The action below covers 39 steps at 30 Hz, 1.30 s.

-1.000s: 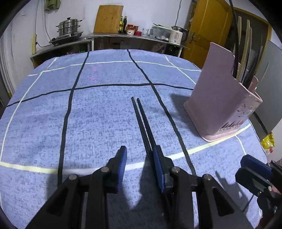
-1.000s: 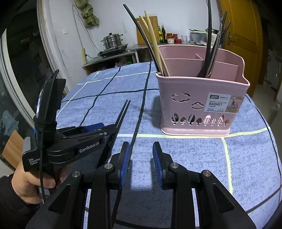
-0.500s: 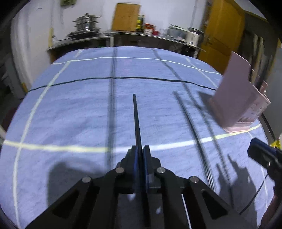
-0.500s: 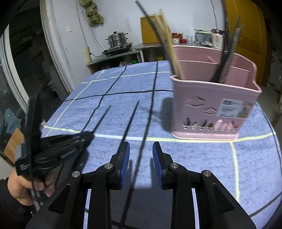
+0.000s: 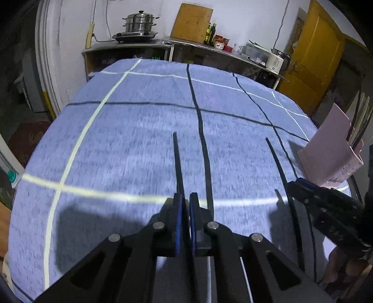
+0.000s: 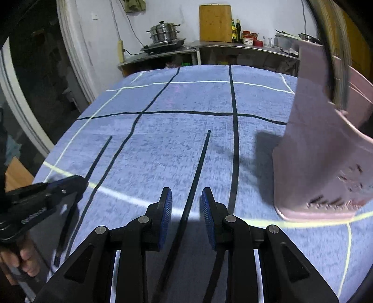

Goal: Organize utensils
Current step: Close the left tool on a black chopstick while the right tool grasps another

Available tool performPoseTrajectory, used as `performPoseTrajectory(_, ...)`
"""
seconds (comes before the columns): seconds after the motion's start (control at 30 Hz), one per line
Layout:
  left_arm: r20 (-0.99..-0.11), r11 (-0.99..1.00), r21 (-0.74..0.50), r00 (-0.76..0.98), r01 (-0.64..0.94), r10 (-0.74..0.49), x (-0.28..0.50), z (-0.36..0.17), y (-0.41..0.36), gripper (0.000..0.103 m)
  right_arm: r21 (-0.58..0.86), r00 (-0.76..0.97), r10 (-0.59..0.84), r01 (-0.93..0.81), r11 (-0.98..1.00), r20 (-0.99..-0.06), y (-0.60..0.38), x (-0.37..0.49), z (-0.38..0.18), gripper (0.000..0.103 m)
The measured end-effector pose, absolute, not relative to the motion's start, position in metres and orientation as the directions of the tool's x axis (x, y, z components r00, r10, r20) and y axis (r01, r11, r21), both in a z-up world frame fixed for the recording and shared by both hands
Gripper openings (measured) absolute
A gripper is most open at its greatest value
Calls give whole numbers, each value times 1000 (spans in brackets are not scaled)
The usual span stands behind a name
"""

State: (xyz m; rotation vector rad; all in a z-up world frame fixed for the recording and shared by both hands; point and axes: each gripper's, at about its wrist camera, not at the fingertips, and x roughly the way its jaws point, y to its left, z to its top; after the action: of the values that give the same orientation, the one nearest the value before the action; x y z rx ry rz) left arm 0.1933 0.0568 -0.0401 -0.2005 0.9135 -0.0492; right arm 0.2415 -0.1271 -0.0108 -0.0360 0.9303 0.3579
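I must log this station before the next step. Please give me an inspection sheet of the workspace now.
Surface: table with blue cloth, black and pale stripes.
Job's things: one black chopstick in the left gripper; second chopstick between the right gripper's open fingers, not clamped; pink utensil basket at the right, utensils standing inside.
Clutter: nothing seen on the cloth.
Grippers: left shut on its chopstick; right open.
Cables: a cord on the back wall.
Surroundings: counter with steamer pot, cutting board, bottles; yellow door.

The left gripper point(image 5: 184, 202) is clamped on a black chopstick point(image 5: 177, 160); the right gripper point(image 6: 185, 202) stands open, pointing forward.
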Motion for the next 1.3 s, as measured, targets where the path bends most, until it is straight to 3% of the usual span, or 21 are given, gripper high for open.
performPoseTrajectory(0.43,-798,991,-131,594,-3,-103,218,-47,55,8,84,538,224,-272,959,-813,-118,266,-21,27)
performPoseTrajectory(0.6,-808,996,-93,583,12,-82,226,-45,50,8,62,534,212,-283,957,-818,-111,270,-20,9)
performPoseTrajectory(0.77,-819,995,-99,568,11,-87,232,-44,50,7,90,509,231,-286,954,-829,-109,276,-19,5)
performPoseTrajectory(1.03,-801,990,-143,589,-8,-111,217,-34,53,6,133,520,288,-314,940,-804,-106,253,-3,5)
performPoseTrajectory(1.3,-729,986,-164,668,42,-150,190,14,48,6,156,582,343,-347,925,-738,-112,230,44,5)
